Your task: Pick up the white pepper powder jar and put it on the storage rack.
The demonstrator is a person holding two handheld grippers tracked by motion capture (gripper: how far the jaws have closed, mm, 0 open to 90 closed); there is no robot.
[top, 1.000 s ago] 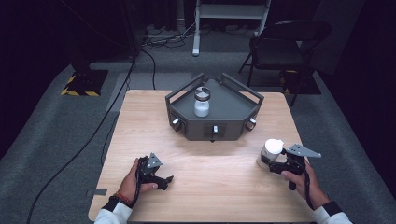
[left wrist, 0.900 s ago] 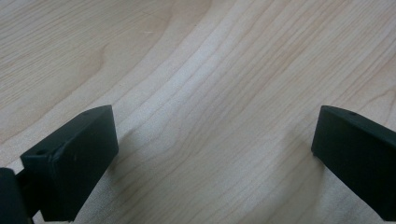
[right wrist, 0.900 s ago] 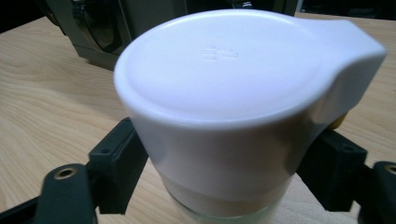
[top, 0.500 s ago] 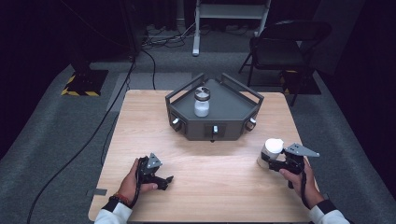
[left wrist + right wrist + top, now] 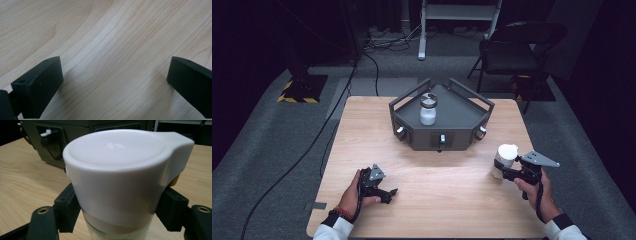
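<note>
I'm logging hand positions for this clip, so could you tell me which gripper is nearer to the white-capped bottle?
Right. The right gripper has its jaws on either side of the white-capped bottle at the table's right edge; the left gripper rests open far across the table, near its left front.

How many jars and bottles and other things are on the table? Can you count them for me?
Glass jar on the grey tray: 1
White-capped bottle held in the right gripper: 1
Grey tray: 1
Grippers, counting the left gripper: 2
Total: 5
</note>
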